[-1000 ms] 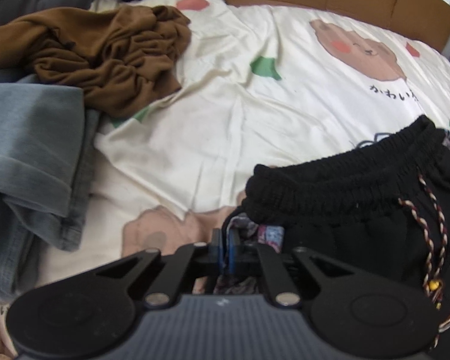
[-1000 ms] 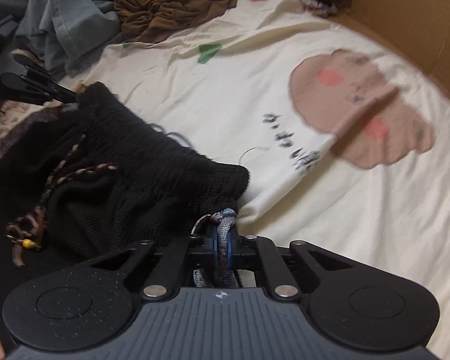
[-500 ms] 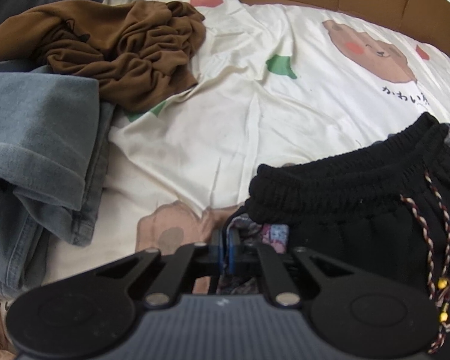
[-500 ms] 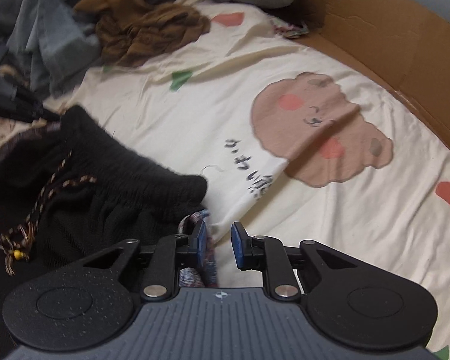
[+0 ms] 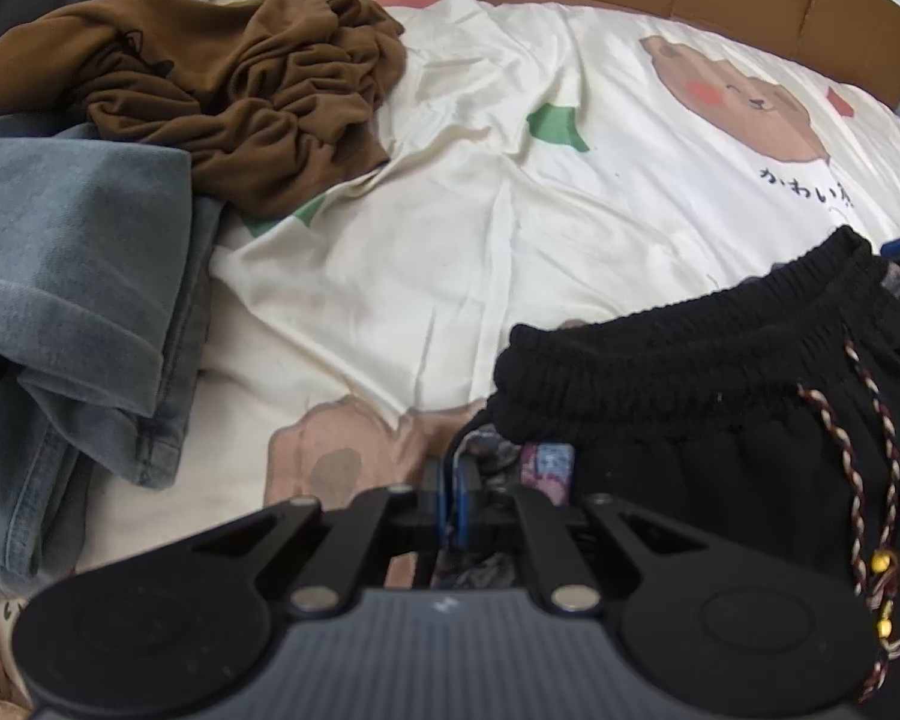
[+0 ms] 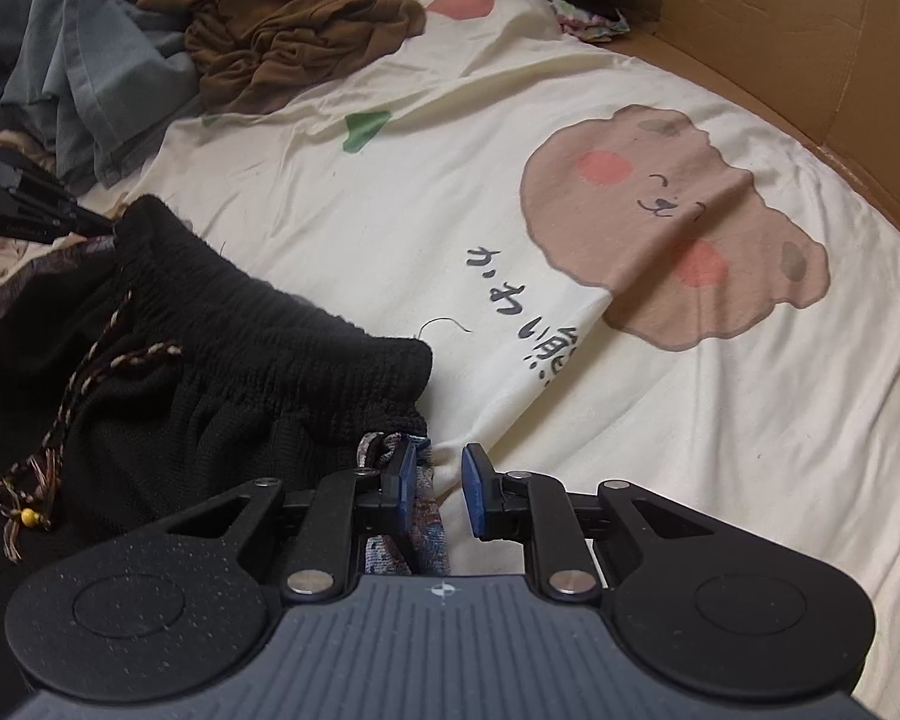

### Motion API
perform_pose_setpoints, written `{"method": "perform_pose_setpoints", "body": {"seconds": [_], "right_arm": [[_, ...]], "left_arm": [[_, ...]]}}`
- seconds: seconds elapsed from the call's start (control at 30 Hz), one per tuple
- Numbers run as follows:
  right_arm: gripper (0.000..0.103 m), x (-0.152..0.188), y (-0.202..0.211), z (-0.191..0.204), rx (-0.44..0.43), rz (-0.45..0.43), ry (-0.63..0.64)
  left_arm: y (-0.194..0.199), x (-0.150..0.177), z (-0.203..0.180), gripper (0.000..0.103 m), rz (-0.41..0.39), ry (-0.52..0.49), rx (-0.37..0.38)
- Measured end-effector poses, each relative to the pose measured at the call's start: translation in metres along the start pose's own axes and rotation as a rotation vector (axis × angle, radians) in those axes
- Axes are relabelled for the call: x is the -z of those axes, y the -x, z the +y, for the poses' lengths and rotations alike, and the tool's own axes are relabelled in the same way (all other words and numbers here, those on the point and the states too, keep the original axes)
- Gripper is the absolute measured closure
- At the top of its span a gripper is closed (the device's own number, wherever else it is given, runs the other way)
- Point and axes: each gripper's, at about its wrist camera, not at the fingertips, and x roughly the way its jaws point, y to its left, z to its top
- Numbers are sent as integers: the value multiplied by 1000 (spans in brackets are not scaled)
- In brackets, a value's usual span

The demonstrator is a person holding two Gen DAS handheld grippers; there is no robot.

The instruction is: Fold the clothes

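Black shorts (image 5: 720, 414) with an elastic waistband and a braided drawstring (image 5: 858, 420) lie on a cream bear-print sheet (image 5: 450, 228). A patterned cloth peeks from under their corners. My left gripper (image 5: 456, 498) is shut on the left corner of the shorts with the patterned cloth. In the right wrist view the shorts (image 6: 210, 372) lie at lower left. My right gripper (image 6: 441, 483) is open at their right corner, the patterned cloth (image 6: 417, 516) beside its left finger. The left gripper (image 6: 42, 210) shows at far left there.
A crumpled brown garment (image 5: 240, 96) and blue jeans (image 5: 72, 276) lie at the left. They also show in the right wrist view: brown garment (image 6: 294, 42), jeans (image 6: 84, 66). A cardboard wall (image 6: 780, 48) lines the far edge, with a grey pillow behind.
My right gripper has opened and let go of the right corner of the shorts, then drawn back a little. My left gripper stays shut on the left corner.
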Motion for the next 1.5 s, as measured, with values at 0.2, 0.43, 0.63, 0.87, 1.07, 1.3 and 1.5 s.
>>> {"method": "perform_pose_setpoints", "body": {"seconds": [0.2, 0.43, 0.63, 0.87, 1.07, 1.3, 1.5], "right_arm": [[79, 1, 7, 14, -8, -23, 98], [79, -1, 2, 28, -57, 2, 162], [79, -3, -11, 31, -76, 35, 184], [78, -6, -23, 32, -107, 73, 205], [78, -12, -28, 28, -150, 96, 174], [97, -11, -28, 31, -165, 80, 188], [99, -7, -12, 21, -49, 57, 169]], "left_arm": [[3, 1, 4, 93, 1, 7, 34], [6, -2, 6, 78, 1, -1, 93], [-3, -3, 0, 72, 15, -54, 82], [-14, -6, -1, 70, 31, -98, 100], [-19, -6, 2, 68, 36, -113, 124], [-17, -6, -1, 91, 17, -131, 129], [9, -11, -5, 98, -60, -110, 123]]}}
